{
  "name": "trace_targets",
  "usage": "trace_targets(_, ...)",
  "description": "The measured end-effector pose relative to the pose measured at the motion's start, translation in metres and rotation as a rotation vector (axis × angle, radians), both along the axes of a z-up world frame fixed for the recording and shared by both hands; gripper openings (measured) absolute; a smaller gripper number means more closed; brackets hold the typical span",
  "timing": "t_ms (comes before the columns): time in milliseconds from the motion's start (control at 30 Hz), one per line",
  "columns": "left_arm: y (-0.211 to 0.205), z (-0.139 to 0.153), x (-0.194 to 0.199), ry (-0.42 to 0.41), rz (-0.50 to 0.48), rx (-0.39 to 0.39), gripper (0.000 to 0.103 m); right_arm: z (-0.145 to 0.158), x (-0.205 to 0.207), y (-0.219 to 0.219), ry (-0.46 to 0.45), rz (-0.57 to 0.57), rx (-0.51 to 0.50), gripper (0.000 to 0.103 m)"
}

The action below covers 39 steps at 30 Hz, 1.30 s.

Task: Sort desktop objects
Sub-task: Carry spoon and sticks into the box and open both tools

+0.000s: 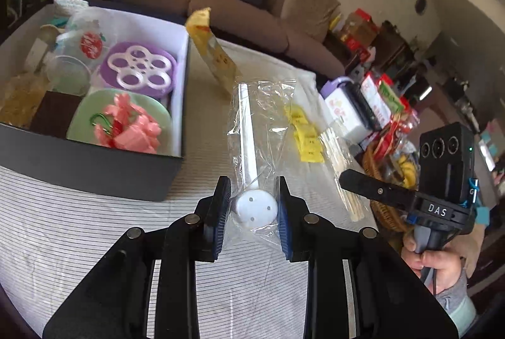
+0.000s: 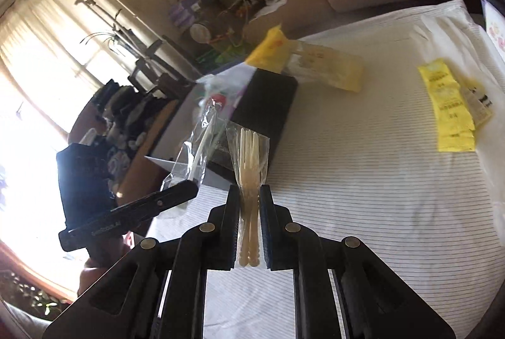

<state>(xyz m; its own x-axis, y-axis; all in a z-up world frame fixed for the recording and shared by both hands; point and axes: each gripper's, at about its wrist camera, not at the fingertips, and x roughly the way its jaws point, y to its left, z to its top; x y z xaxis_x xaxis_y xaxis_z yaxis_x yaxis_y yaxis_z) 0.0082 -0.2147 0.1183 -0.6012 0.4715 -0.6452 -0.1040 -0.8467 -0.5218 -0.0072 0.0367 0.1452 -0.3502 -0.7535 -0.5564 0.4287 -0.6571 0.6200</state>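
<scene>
My left gripper (image 1: 254,206) is shut on a clear plastic bag holding a white long-handled utensil (image 1: 249,130), gripped at its round end and lifted above the striped tablecloth (image 1: 79,244). To its left stands the dark sorting box (image 1: 94,168), which holds a purple lid, a green plate and pink clips. In the right wrist view, my right gripper (image 2: 249,203) is shut on a clear packet of beige forks (image 2: 249,149), held up off the cloth. The left gripper (image 2: 189,190) with its bag (image 2: 202,146) hangs just to the left, in front of the box (image 2: 268,99).
Yellow sachets (image 2: 451,115) lie on the cloth at the right, and a yellow-topped packet (image 2: 315,61) rests beside the box. A wicker basket of snacks (image 1: 388,212) and a purple-lidded white container (image 1: 344,108) stand at the table's right edge. A sofa stands behind.
</scene>
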Motion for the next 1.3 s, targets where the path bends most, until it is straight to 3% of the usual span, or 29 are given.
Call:
trace_targets(67, -0.032, 0.009, -0.002, -0.007, 0.040, -0.024, 0.026, 0.014, -0.004, -0.024, 0.010, 0.029, -0.019, 0.011)
trace_targets(267, -0.143, 0.032, -0.022, -0.039, 0.159, -0.203, 0.026, 0.036, -0.036, -0.122, 0.001, 0.091, -0.081, 0.011)
trace_targets(467, -0.216, 0.018, -0.080, -0.125, 0.183, -0.301, 0.026, 0.030, -0.100, -0.239, -0.073, 0.078, -0.111, 0.011)
trace_targets(667, -0.235, -0.009, -0.146, -0.157, 0.191, -0.382, 0.026, 0.006, -0.170, -0.330, -0.164, 0.012, -0.098, 0.011)
trace_targets(833, -0.242, -0.034, -0.188, -0.173, 0.192, -0.433, 0.026, -0.015, -0.214, -0.367, -0.191, -0.060, -0.055, 0.011)
trace_targets(1067, -0.244, -0.051, -0.208, -0.166, 0.196, -0.480, 0.028, -0.032, -0.231, -0.389, -0.163, -0.070, 0.085, 0.012)
trace_targets(1167, -0.244, -0.050, -0.211, -0.171, 0.186, -0.477, 0.029, -0.038, -0.232, -0.392, -0.159, -0.093, 0.149, 0.016)
trace_targets(1233, -0.244, -0.048, -0.209, -0.174, 0.192, -0.486, 0.031, -0.040, -0.230, -0.391, -0.153, -0.104, 0.177, 0.032)
trace_targets(1300, -0.246, -0.043, -0.206, -0.170, 0.193, -0.448, 0.039, -0.038, -0.229, -0.392, -0.149, -0.091, 0.172, 0.037)
